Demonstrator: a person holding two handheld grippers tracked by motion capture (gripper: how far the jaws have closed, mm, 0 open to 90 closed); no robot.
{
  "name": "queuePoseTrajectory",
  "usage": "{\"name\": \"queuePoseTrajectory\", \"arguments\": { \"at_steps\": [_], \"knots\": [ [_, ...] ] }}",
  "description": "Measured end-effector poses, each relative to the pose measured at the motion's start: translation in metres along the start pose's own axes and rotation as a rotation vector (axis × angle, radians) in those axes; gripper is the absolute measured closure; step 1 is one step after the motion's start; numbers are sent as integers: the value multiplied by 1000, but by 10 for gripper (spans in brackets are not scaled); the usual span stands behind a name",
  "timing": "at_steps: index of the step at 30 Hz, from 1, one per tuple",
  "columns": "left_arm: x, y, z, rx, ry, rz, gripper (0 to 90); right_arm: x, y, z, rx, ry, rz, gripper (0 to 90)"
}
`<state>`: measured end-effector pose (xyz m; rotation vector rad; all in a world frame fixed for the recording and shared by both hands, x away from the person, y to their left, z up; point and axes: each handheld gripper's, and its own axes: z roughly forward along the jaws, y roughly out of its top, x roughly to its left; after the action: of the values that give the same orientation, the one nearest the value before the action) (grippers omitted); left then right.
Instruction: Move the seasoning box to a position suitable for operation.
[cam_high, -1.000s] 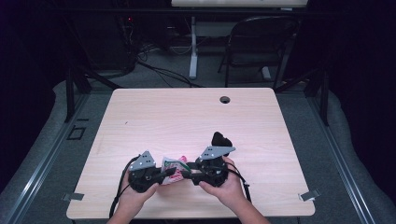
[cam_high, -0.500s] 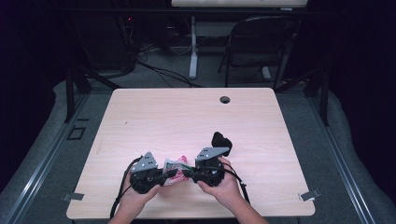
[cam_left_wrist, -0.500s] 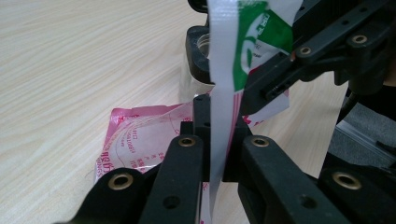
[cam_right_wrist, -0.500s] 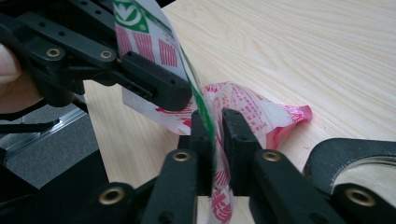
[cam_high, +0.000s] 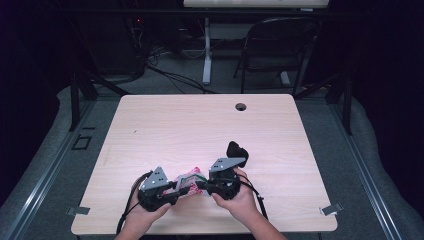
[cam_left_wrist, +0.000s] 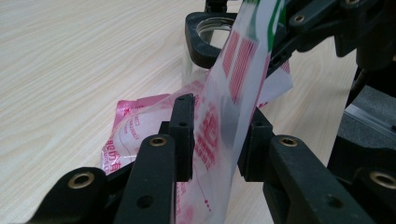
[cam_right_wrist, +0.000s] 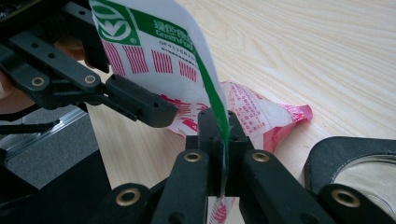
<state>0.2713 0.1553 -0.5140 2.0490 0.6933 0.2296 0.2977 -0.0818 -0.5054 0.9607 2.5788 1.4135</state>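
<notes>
A clear plastic bag (cam_high: 188, 176) with red and green print lies near the table's front edge, one end lifted between both grippers. My right gripper (cam_right_wrist: 219, 135) is shut on the bag's (cam_right_wrist: 159, 60) green-striped edge, and its jaws have just been closing. My left gripper (cam_left_wrist: 219, 128) has just been opening. The bag's film (cam_left_wrist: 233, 79) hangs in the gap between its pads, which stand apart from it. In the high view the left gripper (cam_high: 178, 189) and the right gripper (cam_high: 201, 185) face each other tip to tip over the bag.
A black-rimmed round object with a glass centre (cam_high: 238, 151) lies just behind the right gripper, and also shows in the left gripper view (cam_left_wrist: 210, 32) and the right gripper view (cam_right_wrist: 359, 172). The wooden table (cam_high: 200, 125) has a cable hole (cam_high: 241, 106) at the back. A chair (cam_high: 280, 45) stands beyond.
The right hand has edged slightly toward the left gripper. Both hands otherwise stay over the bag at the table's front.
</notes>
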Motion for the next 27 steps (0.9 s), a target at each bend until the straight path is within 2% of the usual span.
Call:
{"name": "queuePoseTrajectory", "arguments": {
  "at_steps": [6, 10, 16, 18, 19, 24, 27],
  "knots": [
    [1, -6, -1, 21, 23, 12, 672, 0, 0, 0, -4, 0, 1, 900],
    [1, -11, -1, 37, 61, 33, 675, 1, 2, 0, -6, 0, 0, 900],
    [0, -17, 1, 52, 82, 55, 693, 1, 4, 1, -9, 1, 0, 900],
    [0, -19, 2, 57, 91, 65, 709, 1, 4, 1, -11, 1, 3, 900],
    [0, -20, 2, 50, 83, 59, 729, 1, 4, 1, -13, 1, 2, 900],
    [1, -20, 1, 39, 103, 58, 877, 0, 6, 2, -21, 2, 0, 900],
    [1, -19, -1, 29, 107, 48, 900, 1, 10, 2, -28, 4, 0, 900]
  ]
}}
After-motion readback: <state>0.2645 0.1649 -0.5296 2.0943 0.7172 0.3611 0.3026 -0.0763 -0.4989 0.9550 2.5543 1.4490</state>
